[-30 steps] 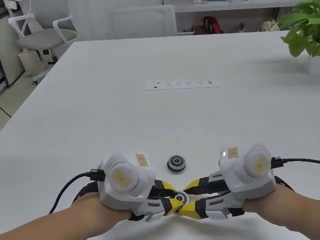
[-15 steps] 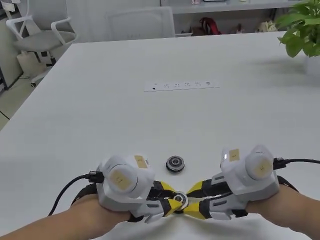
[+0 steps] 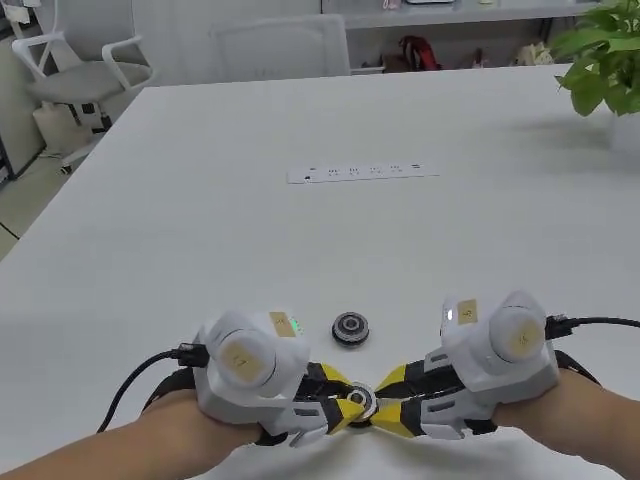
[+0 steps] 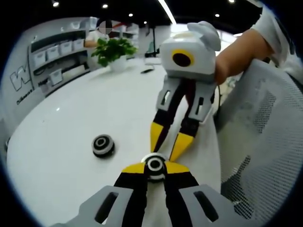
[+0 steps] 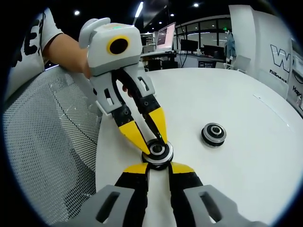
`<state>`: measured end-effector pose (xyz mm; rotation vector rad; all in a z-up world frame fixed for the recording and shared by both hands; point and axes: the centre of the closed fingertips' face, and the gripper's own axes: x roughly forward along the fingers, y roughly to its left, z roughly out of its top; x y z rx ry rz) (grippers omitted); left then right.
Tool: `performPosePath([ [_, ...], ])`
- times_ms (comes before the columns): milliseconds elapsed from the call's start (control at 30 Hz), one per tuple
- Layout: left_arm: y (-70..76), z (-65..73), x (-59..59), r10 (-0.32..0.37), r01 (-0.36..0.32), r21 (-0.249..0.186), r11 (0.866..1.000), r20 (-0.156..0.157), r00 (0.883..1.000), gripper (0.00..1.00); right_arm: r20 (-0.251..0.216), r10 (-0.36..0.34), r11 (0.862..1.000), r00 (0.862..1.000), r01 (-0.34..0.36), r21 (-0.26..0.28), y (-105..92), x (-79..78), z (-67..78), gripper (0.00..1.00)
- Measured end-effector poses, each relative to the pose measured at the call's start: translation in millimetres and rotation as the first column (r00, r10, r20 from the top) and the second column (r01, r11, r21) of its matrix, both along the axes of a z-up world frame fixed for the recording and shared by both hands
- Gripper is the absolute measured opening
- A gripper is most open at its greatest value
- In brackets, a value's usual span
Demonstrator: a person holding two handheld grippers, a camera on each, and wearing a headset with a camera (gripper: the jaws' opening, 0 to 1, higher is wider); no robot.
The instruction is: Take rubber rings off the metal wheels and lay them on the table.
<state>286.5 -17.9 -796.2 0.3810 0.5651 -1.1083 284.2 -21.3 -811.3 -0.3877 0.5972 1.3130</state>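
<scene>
A small metal wheel with a black rubber ring (image 3: 359,401) is held just above the table's near edge, between the two grippers. My left gripper (image 3: 342,403) comes in from the left, its yellow-tipped jaws shut on the wheel (image 4: 155,165). From the right, my right gripper (image 3: 384,405) closes its yellow tips on the same wheel (image 5: 157,151). In the left gripper view the right gripper (image 4: 166,142) reaches down to the wheel from above. In the right gripper view the left gripper (image 5: 147,132) does the same. A second ringed wheel (image 3: 350,327) lies flat on the table just beyond them.
A white power strip (image 3: 362,172) lies across the middle of the white table (image 3: 200,220). A potted plant (image 3: 603,55) stands at the far right corner. Office chairs (image 3: 80,65) stand behind the far edge. A mesh chair back (image 5: 47,142) is close behind the grippers.
</scene>
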Motion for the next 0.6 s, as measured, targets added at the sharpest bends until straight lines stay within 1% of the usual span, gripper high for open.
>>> performPosePath([
  [267,-0.1,-0.2,-0.1,0.001,-0.001,0.0,1.0,0.001,1.0,0.13,-0.01,-0.005,1.0,1.0,0.005,-0.003,-0.9,-0.3,-0.2,0.11],
  [300,-0.1,-0.3,-0.2,0.0,0.0,0.001,1.0,0.002,1.0,0.13,-0.014,-0.007,1.0,1.0,0.007,-0.003,-1.4,-0.3,-0.4,0.09],
  [333,-0.1,-0.3,-0.3,-0.001,0.001,0.001,1.0,0.002,1.0,0.13,-0.042,-0.024,1.0,0.999,0.023,-0.021,-4.5,-1.2,-4.1,0.02],
  [367,-0.7,-0.3,-1.1,-0.004,0.004,-0.001,1.0,0.0,1.0,0.13,-0.032,-0.044,0.999,0.999,0.044,-0.018,-5.6,3.0,-5.0,0.0],
  [400,-0.6,-0.3,-1.0,-0.006,0.006,0.001,1.0,0.002,1.0,0.13,-0.054,-0.037,0.999,0.998,0.037,0.002,-4.0,-0.4,-3.8,0.0],
  [533,-0.6,-0.3,-1.9,-0.005,0.005,0.002,1.0,0.002,1.0,0.13,-0.056,-0.043,0.999,0.998,0.042,-0.005,-4.6,-0.1,-3.9,0.0],
  [600,-0.7,-0.2,-2.0,-0.006,0.006,0.003,1.0,0.003,1.0,0.13,-0.066,-0.052,0.999,0.996,0.052,-0.006,-5.0,0.0,-4.0,0.0],
])
